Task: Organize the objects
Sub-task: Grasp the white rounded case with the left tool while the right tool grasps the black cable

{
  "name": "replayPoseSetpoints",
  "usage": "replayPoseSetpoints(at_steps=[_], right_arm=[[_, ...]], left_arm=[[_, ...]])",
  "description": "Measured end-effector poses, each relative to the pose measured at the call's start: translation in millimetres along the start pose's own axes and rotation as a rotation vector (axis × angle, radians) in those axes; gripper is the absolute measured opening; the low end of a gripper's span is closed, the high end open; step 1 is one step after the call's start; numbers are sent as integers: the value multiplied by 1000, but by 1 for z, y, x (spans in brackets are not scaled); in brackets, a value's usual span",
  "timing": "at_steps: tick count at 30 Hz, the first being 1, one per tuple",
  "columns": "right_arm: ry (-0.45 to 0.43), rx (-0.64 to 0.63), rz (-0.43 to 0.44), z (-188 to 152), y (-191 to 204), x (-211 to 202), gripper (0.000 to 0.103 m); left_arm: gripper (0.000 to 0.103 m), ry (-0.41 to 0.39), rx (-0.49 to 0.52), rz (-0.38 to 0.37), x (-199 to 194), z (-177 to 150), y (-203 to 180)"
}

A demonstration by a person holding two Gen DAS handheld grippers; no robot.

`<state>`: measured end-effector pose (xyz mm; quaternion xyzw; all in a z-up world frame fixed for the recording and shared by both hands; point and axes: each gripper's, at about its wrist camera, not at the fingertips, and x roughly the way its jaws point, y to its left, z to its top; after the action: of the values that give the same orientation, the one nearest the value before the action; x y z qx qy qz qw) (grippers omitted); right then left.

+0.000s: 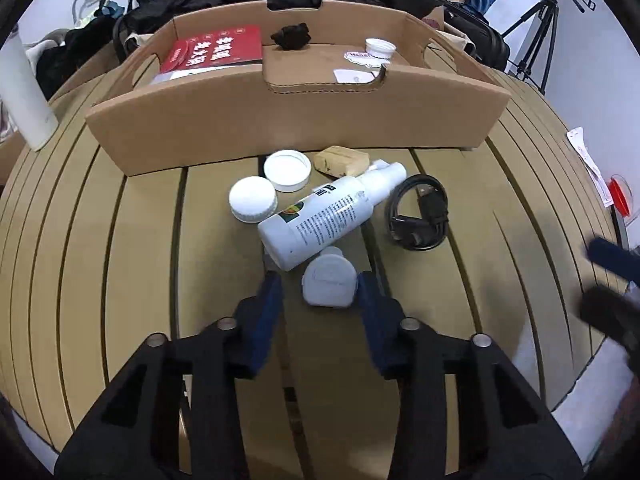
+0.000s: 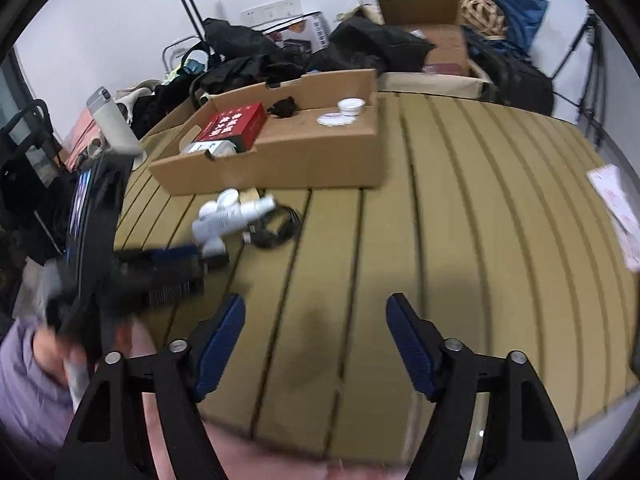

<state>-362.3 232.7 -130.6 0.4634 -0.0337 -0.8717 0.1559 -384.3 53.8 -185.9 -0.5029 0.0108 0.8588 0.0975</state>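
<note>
Pads of my left claw (image 1: 319,280) sit either side of a small grey-white plastic case (image 1: 329,282) lying flat on the bench (image 1: 120,240); the right pad looks to be touching its edge, the left pad stands clear, so I call the claw open around it rather than gripping. Just beyond the case lies a white spray bottle (image 1: 332,214) on its side, its base almost against the case, with two white lids (image 1: 253,199) to its left, a tan block (image 1: 340,161) behind it and a coiled black cable (image 1: 417,216) to its right. The cardboard tray (image 1: 296,120) stands past them, already holding a red box (image 1: 218,50) and a few small bits. My right claw (image 2: 316,340) hangs open over bare slats, holding nothing. To do this well, I would centre the case before squeezing, keep the tips low so it cannot pop out, and lift straight up to avoid nudging the bottle.
</note>
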Motion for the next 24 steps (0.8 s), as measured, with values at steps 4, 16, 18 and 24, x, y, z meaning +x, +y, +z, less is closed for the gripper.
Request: replayPoseSetpoints(at_steps=[4, 16, 18, 24], right_arm=[[18, -12, 36, 25, 10, 50, 69], [61, -95, -100, 16, 36, 88, 54], [61, -84, -101, 9, 34, 69, 54], [-32, -90, -86, -30, 37, -43, 54]], left_arm=[[24, -14, -33, -16, -7, -6, 8], [24, -85, -37, -46, -48, -29, 16], [24, -91, -43, -27, -68, -38, 17], [24, -160, -60, 3, -152, -78, 17]])
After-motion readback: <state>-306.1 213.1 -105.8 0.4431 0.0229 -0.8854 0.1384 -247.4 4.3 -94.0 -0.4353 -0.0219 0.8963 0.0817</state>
